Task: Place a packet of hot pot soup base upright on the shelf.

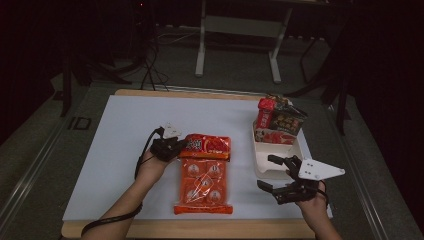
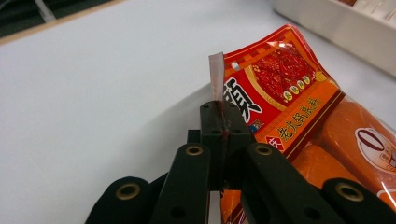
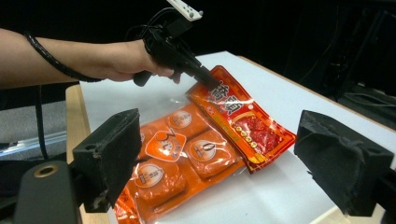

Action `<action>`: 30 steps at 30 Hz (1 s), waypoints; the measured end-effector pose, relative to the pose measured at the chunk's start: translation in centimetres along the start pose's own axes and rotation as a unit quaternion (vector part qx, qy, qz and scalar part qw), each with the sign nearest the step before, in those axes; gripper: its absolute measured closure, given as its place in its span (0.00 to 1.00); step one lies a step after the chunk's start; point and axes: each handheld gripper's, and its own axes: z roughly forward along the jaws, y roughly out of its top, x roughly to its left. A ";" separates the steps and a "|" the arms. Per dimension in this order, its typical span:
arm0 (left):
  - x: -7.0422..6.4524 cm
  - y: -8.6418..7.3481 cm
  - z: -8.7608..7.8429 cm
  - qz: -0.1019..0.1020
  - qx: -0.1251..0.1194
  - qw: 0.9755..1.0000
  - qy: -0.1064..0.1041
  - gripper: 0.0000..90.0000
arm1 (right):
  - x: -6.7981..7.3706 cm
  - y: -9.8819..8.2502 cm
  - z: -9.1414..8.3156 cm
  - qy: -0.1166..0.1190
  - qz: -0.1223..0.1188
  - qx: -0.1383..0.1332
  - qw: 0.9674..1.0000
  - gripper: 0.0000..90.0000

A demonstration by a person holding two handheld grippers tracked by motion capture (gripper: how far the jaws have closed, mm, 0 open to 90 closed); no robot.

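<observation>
The orange plastic multipack of snack packets [image 3: 187,154] bears a red header card [image 2: 275,88] printed with large white Chinese characters, cut off in the left gripper view, and a slanted line of small yellow Chinese characters on an orange band. The round white labels on the inner packets [image 3: 205,150] carry a large "0". On the floor left of the desk stands a mark reading "ID" [image 1: 79,123]. The red cartons in the white tray [image 1: 272,122] carry print too small to read.

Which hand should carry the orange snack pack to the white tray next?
Left, probably. The left gripper is already shut on the orange snack pack at its top corner. The right gripper hangs open beside the white tray, holding nothing.
</observation>
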 end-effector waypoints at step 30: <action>-2.7 2.3 -6.9 0.090 -0.128 0.984 -0.089 1.00 | -0.2 1.1 1.2 -0.035 0.043 0.020 0.998 0.13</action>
